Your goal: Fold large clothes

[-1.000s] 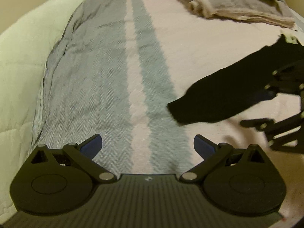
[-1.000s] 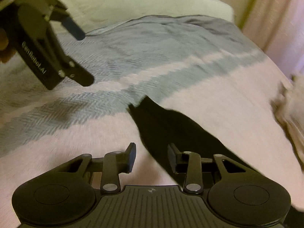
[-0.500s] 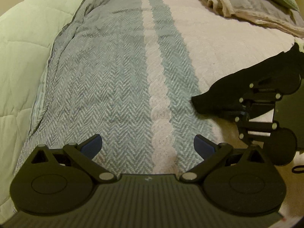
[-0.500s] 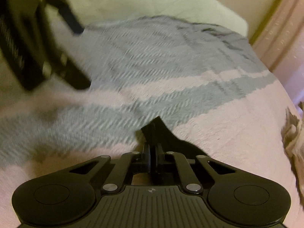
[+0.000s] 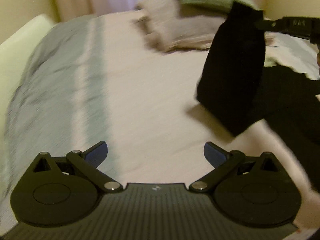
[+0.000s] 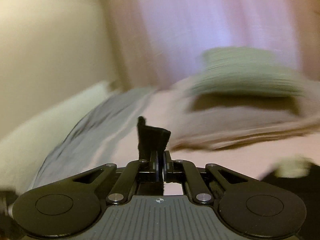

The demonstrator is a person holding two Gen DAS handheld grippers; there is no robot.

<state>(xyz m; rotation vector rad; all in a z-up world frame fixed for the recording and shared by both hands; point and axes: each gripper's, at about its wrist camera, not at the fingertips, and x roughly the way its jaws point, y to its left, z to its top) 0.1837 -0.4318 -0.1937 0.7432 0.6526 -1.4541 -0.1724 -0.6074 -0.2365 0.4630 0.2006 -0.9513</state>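
A black garment (image 5: 234, 64) lies on the right side of the bed, and one long limb of it hangs lifted in the air. My right gripper (image 6: 160, 160) is shut on the end of that limb; a black tuft (image 6: 153, 138) sticks up past its closed pads. The left wrist view shows the same gripper (image 5: 260, 23) at the upper right, pinching the cloth's top end. My left gripper (image 5: 156, 153) is open over the pale bedspread, left of the hanging cloth, with nothing between its blue pads (image 5: 98, 153).
The bedspread (image 5: 140, 92) is pale pink with grey-green herringbone bands at the left. A folded beige blanket (image 5: 176, 34) and a green pillow (image 6: 246, 74) lie at the far end. Curtains (image 6: 200, 20) and a cream wall stand behind. A pale green quilt (image 5: 18, 46) edges the left.
My right gripper closed on the black cloth's end, then rose and rolled, lifting it off the bed. The left gripper swung toward the far end of the bed, still open.
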